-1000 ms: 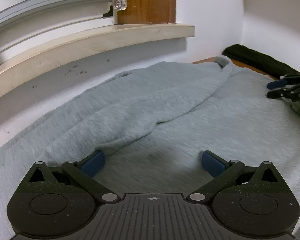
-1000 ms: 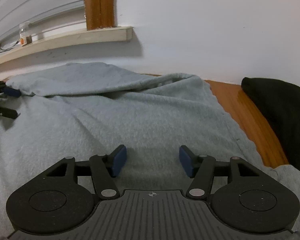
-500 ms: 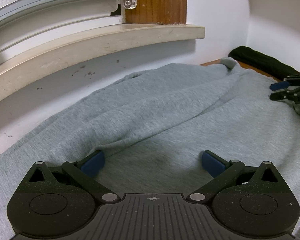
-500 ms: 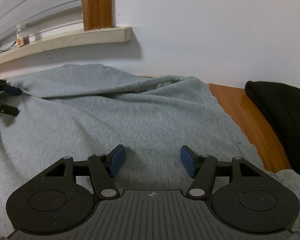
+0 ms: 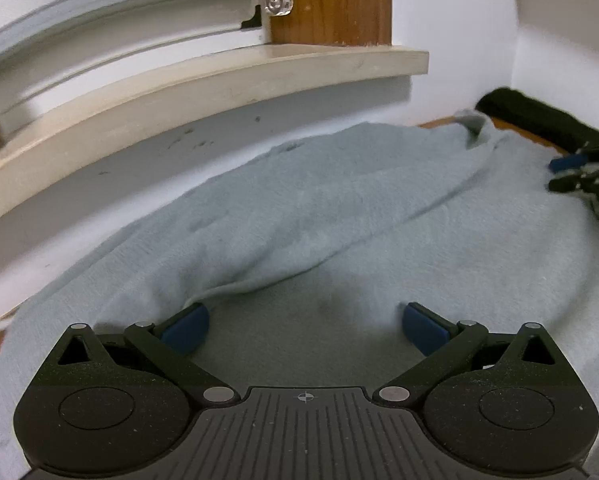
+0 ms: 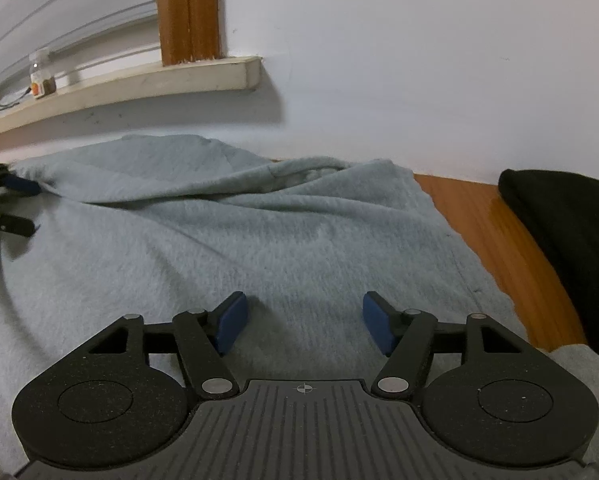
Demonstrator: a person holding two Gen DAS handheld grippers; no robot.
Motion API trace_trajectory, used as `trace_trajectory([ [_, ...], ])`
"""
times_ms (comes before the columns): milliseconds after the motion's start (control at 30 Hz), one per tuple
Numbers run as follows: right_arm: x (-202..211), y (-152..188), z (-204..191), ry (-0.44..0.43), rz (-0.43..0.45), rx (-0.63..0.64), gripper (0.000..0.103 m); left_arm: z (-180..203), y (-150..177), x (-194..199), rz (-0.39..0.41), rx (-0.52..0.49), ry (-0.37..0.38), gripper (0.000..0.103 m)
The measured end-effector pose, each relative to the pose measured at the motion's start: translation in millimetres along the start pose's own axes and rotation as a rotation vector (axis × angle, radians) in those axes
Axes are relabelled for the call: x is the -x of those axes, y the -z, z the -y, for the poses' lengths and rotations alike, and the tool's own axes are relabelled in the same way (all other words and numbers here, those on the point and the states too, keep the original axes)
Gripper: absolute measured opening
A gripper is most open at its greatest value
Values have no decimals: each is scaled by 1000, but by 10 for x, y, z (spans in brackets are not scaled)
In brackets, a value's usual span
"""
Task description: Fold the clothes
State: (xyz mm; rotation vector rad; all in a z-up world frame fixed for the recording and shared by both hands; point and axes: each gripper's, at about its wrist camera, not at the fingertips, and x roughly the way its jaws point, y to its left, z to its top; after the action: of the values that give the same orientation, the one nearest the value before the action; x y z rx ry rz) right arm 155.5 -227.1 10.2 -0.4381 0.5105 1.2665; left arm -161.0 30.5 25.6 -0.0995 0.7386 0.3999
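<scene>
Lying rumpled, fleecy grey garment point(image 5: 339, 208) covers wood.

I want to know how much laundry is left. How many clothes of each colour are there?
Light grey fleece garment, spread out flat: 1
Black folded garment lying on the wooden surface: 1
Total: 2
Both the left gripper and the right gripper are open and hold nothing.

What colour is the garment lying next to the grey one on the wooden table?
Black, seen best in the right wrist view.
</scene>
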Motion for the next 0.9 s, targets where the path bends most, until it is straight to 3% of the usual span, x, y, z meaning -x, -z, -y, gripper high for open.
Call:
trace_trajectory([
  [67,107,26,-41,10,15,22,63,52,50,153,-4,-4,-19,103],
  [200,575,202,-249,-42,26,23,62,175,289,637,4,-10,41,103],
  [300,876,416,-441,-81,8,30,52,335,459,927,-18,-58,70,103],
  [367,1079,546,-579,-89,0,49,52,458,561,1113,-26,-108,87,103],
  [567,1538,750,-914,-118,-40,135,51,757,871,1594,-45,-233,124,95],
  [633,1656,783,-1032,-142,-48,180,51,836,992,1742,-53,-272,124,84],
  [700,1717,802,-1124,-174,-60,217,51,876,1090,1857,-56,-286,120,77],
  [900,1729,882,-1262,-240,-116,337,51,833,1243,2000,-86,-280,128,74],
])
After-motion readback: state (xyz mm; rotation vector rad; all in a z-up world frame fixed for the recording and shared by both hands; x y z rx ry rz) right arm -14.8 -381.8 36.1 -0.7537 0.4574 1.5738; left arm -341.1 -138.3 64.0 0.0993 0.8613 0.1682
